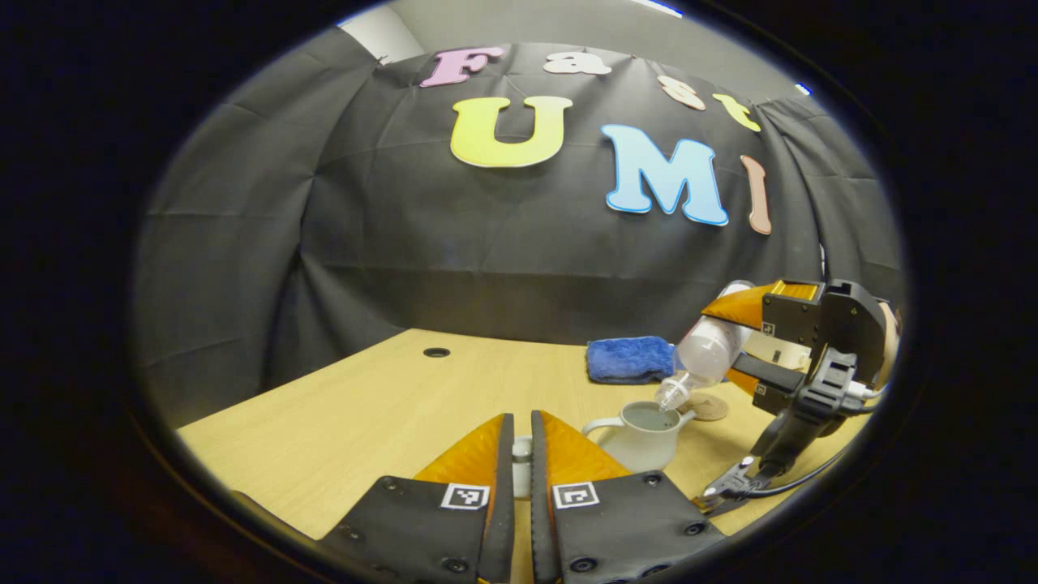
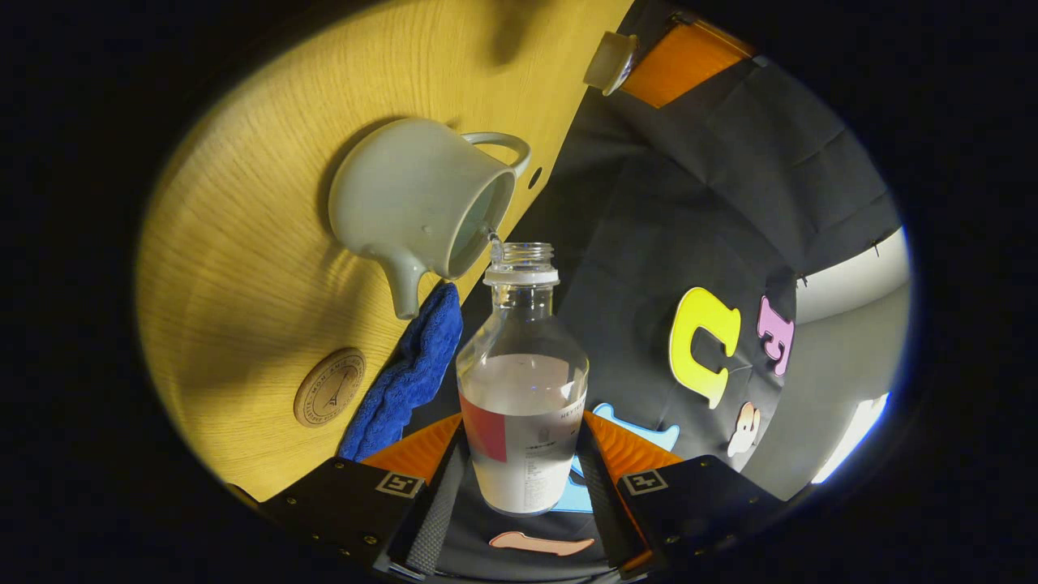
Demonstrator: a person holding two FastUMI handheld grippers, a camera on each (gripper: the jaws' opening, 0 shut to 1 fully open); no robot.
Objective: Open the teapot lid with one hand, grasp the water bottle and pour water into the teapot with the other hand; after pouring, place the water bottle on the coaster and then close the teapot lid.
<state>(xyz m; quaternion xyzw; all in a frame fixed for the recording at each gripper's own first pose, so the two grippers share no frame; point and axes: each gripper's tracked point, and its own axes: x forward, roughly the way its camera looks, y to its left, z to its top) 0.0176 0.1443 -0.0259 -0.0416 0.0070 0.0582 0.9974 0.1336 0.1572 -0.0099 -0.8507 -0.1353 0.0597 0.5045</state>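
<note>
Nearest in the right gripper view, the right claw (image 2: 525, 478) is clenched on the lower body of the clear, capless plastic water bottle (image 2: 523, 405), both fingers pressing its labelled sides. The bottle's long axis runs straight away from the claw, and its open neck sits at the rim of the pale grey-green ceramic teapot (image 2: 418, 199), where a thin trickle of water crosses into the open mouth; the pouring looks under way, with water left in the bottle.

In the left gripper view, the left claw (image 1: 521, 462) grips the small pale teapot lid (image 1: 521, 466) between nearly closed fingers, just this side of the teapot and off its opening.

On the light wooden counter (image 1: 365, 405), just beyond the teapot's spout, lies the round cork coaster (image 1: 707, 406), on the right claw's side. I judge the bottle must come upright and travel there. Farther back beyond the teapot rests a folded blue towel (image 1: 630, 359).
</note>
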